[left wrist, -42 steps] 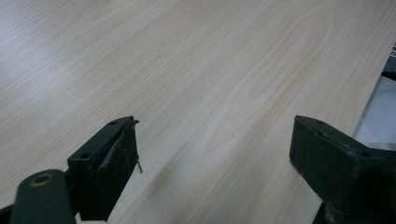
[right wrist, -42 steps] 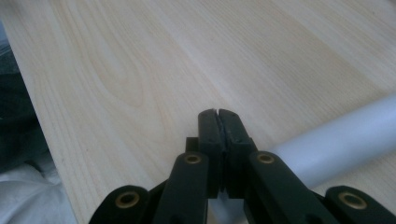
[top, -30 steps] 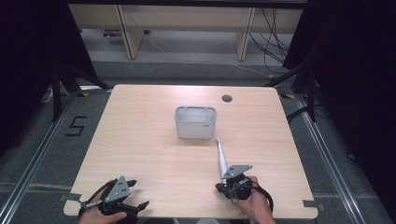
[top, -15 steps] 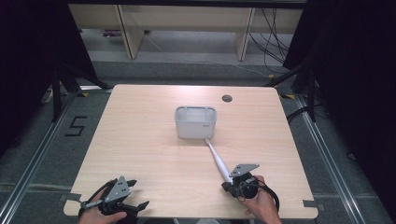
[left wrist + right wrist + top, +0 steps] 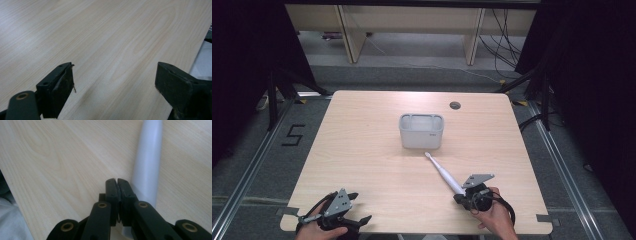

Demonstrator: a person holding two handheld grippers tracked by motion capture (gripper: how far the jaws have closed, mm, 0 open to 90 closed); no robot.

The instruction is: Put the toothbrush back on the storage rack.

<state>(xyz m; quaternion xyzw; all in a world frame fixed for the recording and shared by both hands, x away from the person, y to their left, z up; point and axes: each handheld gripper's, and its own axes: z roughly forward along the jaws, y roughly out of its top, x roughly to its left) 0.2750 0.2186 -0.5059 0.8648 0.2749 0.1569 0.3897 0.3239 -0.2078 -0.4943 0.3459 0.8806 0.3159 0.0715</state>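
1. White toothbrush [image 5: 443, 172]: lies flat on the table [image 5: 362, 140], in its near-right part, in front of the grey container [image 5: 421, 131] and apart from it
2. Long axis: runs diagonally in the high view, from far-left to near-right
3. Pointing: slim head end aims up and left, toward the near wall of the container, and stops short of it; thicker handle end points back at the person's right hand
4. Right tool [image 5: 461, 192]: clenched, black jaws pressed flat against each other with nothing seen between the tips in the right gripper view
5. Handle against that tool: runs along the outer side of one jaw, just beside it and seemingly touching, and passes under the tool's body at the bottom edge of that view; cannot tell whether anything farther back pinches it
6. Left tool [image 5: 359, 207]: released, jaws standing wide apart over bare wood in the left gripper view, low at the near-left corner of the table, well apart from the toothbrush
7. Container: stands upright near the middle of the table, open top facing up
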